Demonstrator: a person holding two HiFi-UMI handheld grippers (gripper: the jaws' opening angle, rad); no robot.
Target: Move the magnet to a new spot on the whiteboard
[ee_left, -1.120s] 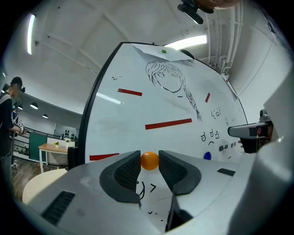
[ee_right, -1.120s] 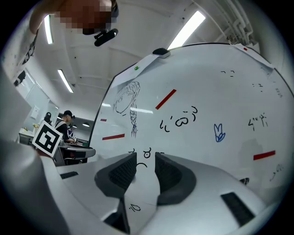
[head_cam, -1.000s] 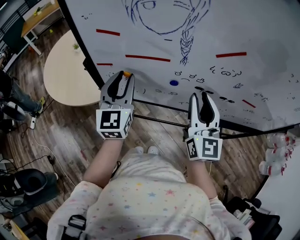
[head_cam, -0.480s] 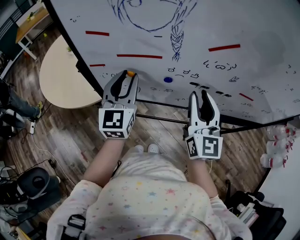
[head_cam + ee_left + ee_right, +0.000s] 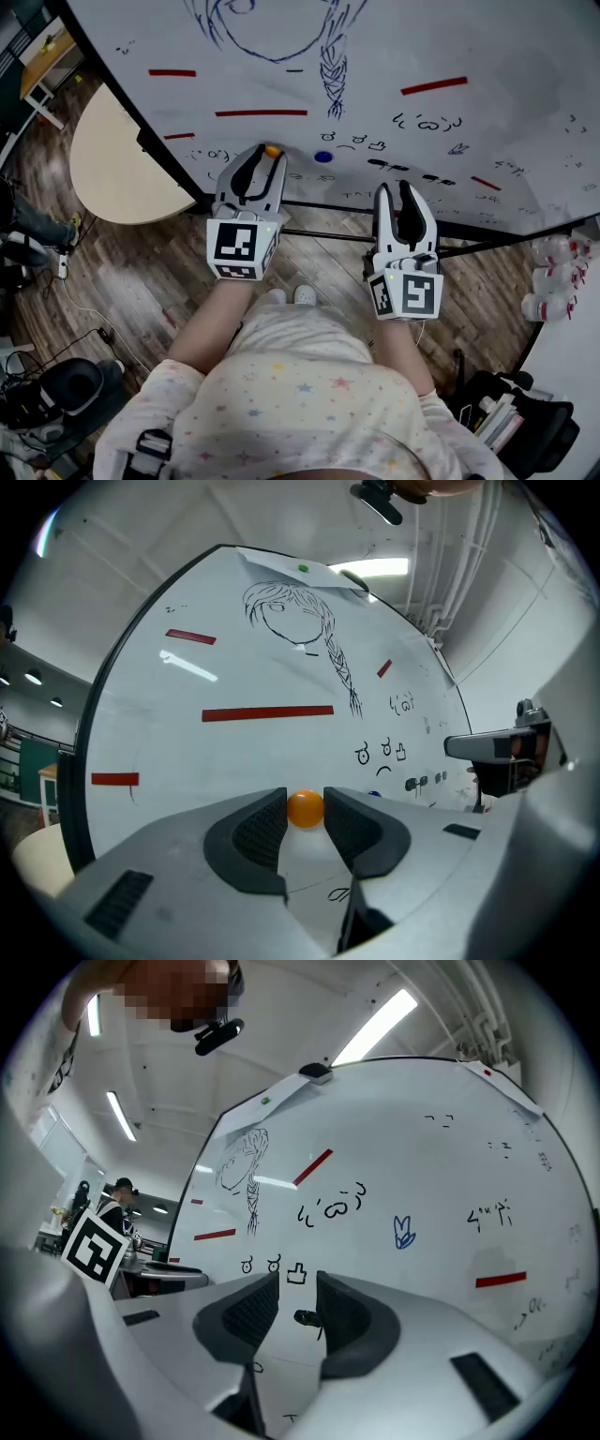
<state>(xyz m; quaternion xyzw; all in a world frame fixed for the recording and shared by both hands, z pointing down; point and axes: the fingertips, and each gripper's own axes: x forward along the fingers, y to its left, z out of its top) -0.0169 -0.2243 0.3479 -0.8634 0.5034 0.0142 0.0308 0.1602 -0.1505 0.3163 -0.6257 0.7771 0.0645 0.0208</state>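
Bright even light, ceiling strip light (image 5: 375, 1021) glaring off whiteboard (image 5: 244, 752), fisheye edges dark

The left gripper (image 5: 266, 154) has carried the orange magnet (image 5: 272, 150) nearer the blue magnet (image 5: 323, 157).

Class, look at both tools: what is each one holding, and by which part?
The left tool grips the orange magnet by its two sides, at the jaw tips. The right tool holds nothing; its jaws stand apart.

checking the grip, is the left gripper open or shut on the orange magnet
Shut on it: the left gripper has both jaws touching the orange magnet, no gap either side.
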